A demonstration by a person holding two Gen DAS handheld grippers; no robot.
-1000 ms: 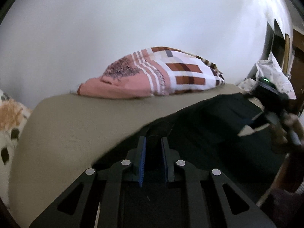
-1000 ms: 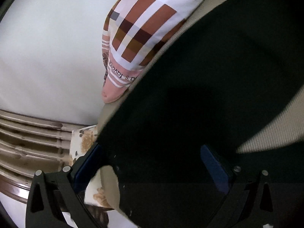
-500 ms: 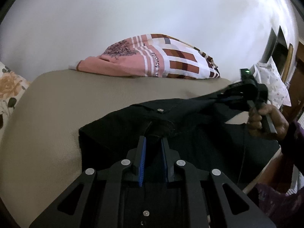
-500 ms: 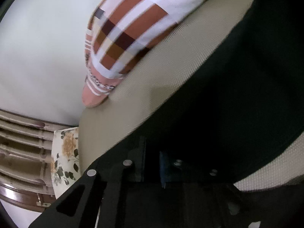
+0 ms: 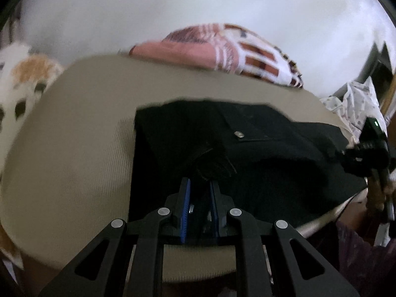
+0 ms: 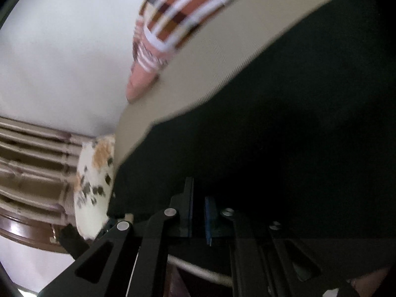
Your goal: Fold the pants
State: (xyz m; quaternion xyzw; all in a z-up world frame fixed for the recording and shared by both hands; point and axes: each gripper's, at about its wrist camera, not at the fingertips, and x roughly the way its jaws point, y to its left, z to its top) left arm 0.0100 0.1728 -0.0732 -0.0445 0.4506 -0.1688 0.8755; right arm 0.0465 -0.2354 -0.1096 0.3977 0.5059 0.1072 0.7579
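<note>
One pair of black pants (image 5: 259,148) of thick, matte cloth lies bunched on a beige padded surface with a fine ribbed weave (image 5: 81,148), spread just ahead of both tongs and between them. The left tongs (image 5: 200,190), black with two blue ribbed pads, are clamped together on a raised fold of the pants, with a small round metal button (image 5: 239,134) showing on the cloth a little beyond them and to their right. The right tongs (image 6: 198,205) have just been closing and now pinch the dark cloth at its edge; in the left wrist view they appear far to the right as a black device with a small green light (image 5: 368,146), held by a hand (image 5: 378,195). Beyond the pants, well ahead of the left tongs, rests one soft folded textile in pink and white with brown and rust rectangles and stripes (image 5: 230,52), set against a plain white wall (image 5: 173,7). To the left of the left tongs lies one white fabric with orange and dark floral print (image 5: 22,79); to the right, near the right tongs, one crumpled white cloth with small speckles (image 5: 356,106). The right wrist view also shows wooden slats (image 6: 32,163) left of the right tongs.
</note>
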